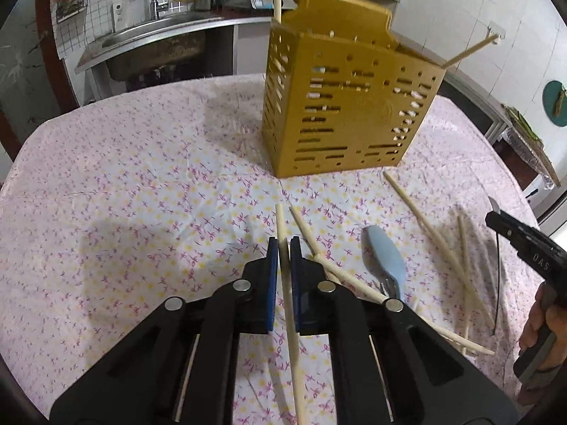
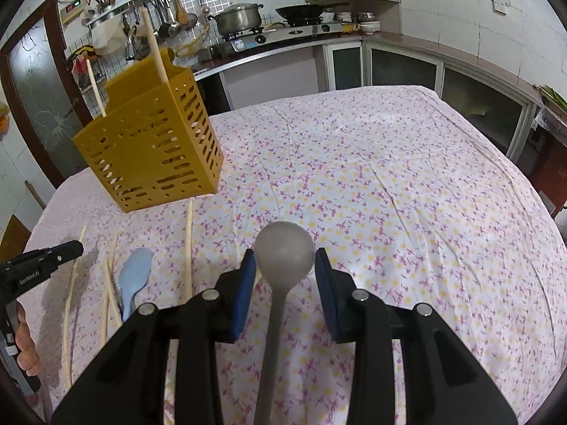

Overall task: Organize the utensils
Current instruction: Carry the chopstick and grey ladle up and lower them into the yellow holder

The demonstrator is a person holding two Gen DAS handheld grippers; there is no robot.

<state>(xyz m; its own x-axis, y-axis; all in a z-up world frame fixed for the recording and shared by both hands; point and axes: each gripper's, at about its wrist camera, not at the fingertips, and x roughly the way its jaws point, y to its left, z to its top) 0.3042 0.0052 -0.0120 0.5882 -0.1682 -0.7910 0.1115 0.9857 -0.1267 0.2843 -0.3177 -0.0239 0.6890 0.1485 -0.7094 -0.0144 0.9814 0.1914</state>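
Left wrist view: left gripper (image 1: 284,248) is clamped tight on a single chopstick (image 1: 288,304), blue pads pinching it on both sides, the stick running lengthwise between the fingers and poking out past the tips. Yellow slotted utensil holder (image 1: 349,106) stands upright on the floral tablecloth (image 1: 141,177), ahead and slightly right, with chopsticks sticking out of its top. More loose chopsticks (image 1: 425,223) lie scattered on the cloth to the right, a light blue spoon (image 1: 384,258) among them. Right gripper (image 1: 524,244) shows at the right edge, with part of a hand on its grip. Right wrist view: right gripper (image 2: 285,265) is part open around a grey spoon (image 2: 283,258); the bowl sits between the blue pads, handle running back toward the camera; cannot tell whether the pads press on it. The holder (image 2: 152,148) is up left, the blue spoon and loose chopsticks lower left near the left gripper.
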